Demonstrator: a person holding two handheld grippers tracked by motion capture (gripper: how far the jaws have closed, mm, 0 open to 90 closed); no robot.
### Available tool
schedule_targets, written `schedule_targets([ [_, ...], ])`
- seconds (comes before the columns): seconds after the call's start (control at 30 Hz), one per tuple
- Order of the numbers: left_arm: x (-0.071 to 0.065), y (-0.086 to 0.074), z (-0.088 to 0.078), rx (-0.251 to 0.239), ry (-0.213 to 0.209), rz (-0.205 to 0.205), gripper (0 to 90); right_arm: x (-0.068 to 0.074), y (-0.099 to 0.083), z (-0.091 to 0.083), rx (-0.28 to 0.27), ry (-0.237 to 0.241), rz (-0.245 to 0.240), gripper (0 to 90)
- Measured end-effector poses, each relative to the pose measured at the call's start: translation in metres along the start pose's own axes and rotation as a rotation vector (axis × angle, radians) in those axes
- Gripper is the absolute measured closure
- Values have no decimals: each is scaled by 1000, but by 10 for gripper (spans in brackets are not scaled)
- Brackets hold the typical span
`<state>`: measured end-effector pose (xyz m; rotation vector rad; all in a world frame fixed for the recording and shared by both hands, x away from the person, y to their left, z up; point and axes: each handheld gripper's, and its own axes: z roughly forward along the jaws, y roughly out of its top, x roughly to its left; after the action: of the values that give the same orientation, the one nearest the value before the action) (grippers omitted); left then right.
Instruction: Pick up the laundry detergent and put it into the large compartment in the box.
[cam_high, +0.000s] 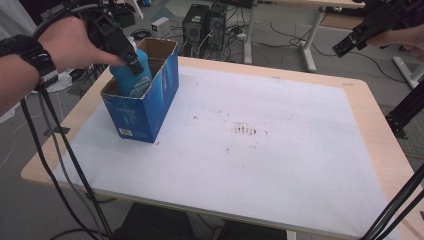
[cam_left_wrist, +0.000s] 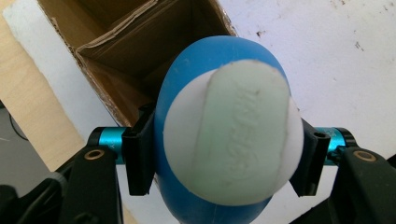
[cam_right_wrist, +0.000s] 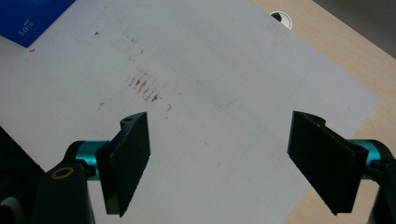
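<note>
Blue bottle (cam_left_wrist: 224, 140), pale label facing up, clamped in left jaws; right jaws gape empty.

A white mat (cam_high: 280, 165) and blue box (cam_high: 150, 107) lie on the wooden table (cam_high: 372, 130).

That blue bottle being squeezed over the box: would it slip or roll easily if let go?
The bottle looks smooth and rounded, so it may well be slippery; the left gripper clamps it from both sides. Its oval body would probably roll or tip if laid on the table. Inside the tall box, the walls should keep it propped up.
</note>
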<state>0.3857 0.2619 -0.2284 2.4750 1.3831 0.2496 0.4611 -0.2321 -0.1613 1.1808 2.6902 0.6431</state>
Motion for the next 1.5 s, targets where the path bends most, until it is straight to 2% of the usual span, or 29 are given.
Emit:
schedule_targets([
  [0.37,-3,-6,21,12,6,9,377,-2,2,3,-3,5,-6,206],
  [0.57,-4,-10,31,23,-2,9,376,-3,2,3,-1,4,-7,206],
  [0.67,-4,-12,35,32,-4,21,376,-3,2,3,-3,6,-6,206],
  [0.8,-3,-14,40,38,-11,15,376,-3,2,4,-3,5,-4,206],
  [1.13,-1,-18,46,22,-11,-1,377,-3,4,6,2,6,-14,206],
  [1.5,2,-16,49,15,-12,18,376,-2,3,8,4,11,-13,206],
])
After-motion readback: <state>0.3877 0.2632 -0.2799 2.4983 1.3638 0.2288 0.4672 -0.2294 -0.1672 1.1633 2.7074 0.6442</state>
